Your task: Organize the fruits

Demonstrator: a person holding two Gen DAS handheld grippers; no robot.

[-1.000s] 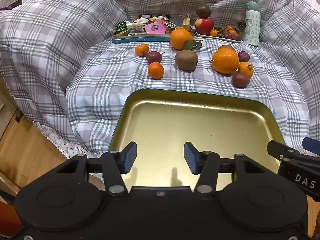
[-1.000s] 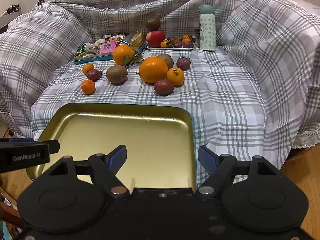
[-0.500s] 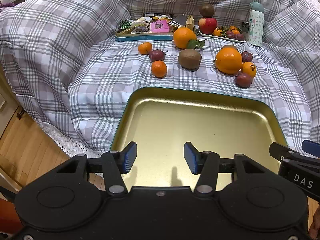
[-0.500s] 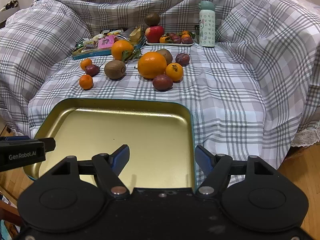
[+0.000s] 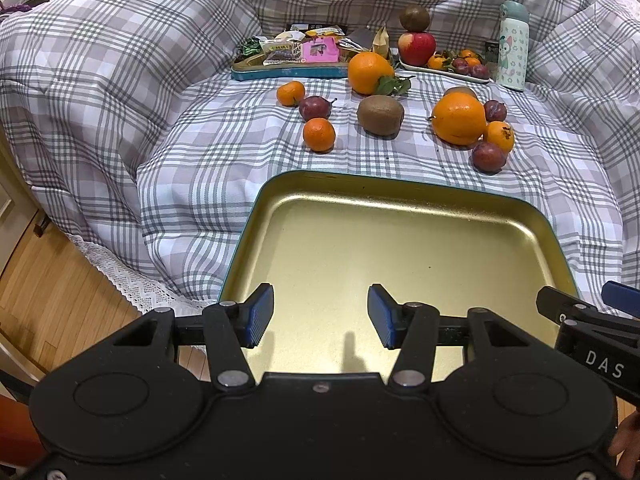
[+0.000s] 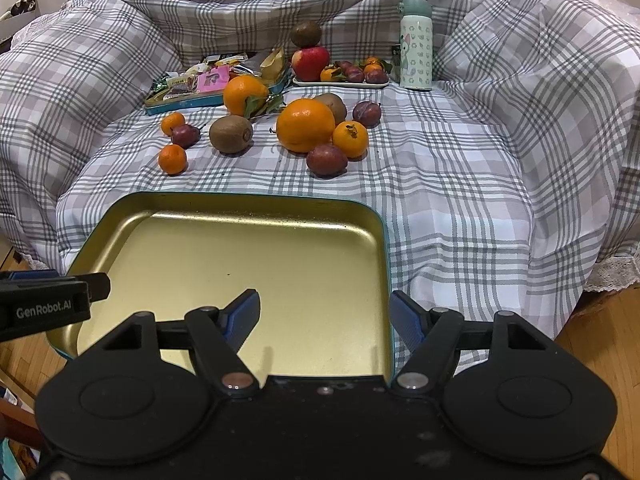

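A grey-plaid cloth (image 5: pixel 224 152) is spread over the surface; loose oranges, kiwis & plums (image 6: pixel 306 130) are scattered beyond an empty gold metal tray (image 5: pixel 400 200), presumably set near for loading. Left gripper (image 5: pixel 320 316) & right gripper (image 6: pixel 324 316) are held spread, w/ nothing between.

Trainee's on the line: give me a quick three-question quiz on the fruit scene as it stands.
1. True or false: the gold tray already holds fruit.
2. What sits on top of the red apple? A) kiwi B) plum C) mandarin
3. Fill in: the left gripper and right gripper are both ____, holding nothing.

Key: 1 false; 2 A, the kiwi; 3 open.
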